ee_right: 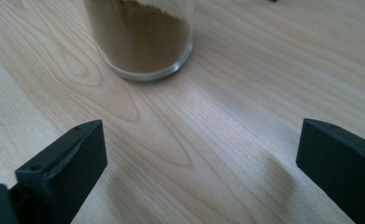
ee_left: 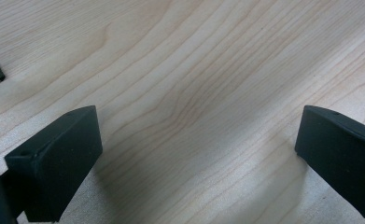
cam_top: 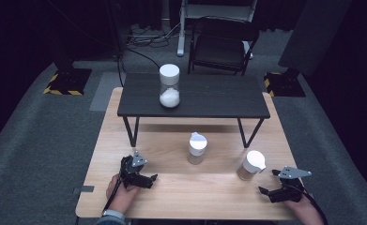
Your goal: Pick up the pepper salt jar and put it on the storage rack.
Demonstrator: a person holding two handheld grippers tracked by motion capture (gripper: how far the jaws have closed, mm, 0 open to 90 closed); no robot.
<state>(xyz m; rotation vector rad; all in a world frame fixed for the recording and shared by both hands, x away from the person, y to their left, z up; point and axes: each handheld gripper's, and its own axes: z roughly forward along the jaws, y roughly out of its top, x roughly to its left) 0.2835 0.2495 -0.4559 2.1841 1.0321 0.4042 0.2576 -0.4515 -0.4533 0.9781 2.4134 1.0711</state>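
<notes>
so the light wooden counter point(cam_top: 181, 187) has a small black shelf-style stand point(cam_top: 195, 101) sitting across its far half, and a tall clear jar with a white lid point(cam_top: 169, 86) stands on top of that, left of centre, with white powder or grains in the bottom.

two smaller jars sit on the wood in front of the stand. the middle jar point(cam_top: 197, 147) has a white flip-type cap and something tan inside. the right-hand jar point(cam_top: 251, 165) has a round white lid and brown powder in it; in the right gripper view its glass base point(ee_right: 140, 39) is just ahead of the fingers, not touching them.

the left gripper point(cam_top: 146, 179) rests low at the near left of the counter, held by the person's left hand point(cam_top: 122, 192). its fingers point(ee_left: 54, 163) are wide apart with only bare wood grain between them.

the right gripper point(cam_top: 268, 191) is at the near right, just beside the brown jar but clear of it. its fingers point(ee_right: 61, 172) are spread wide too, holding nothing.

a dark chair point(cam_top: 223, 44) stands on the grey floor behind the counter.
</notes>
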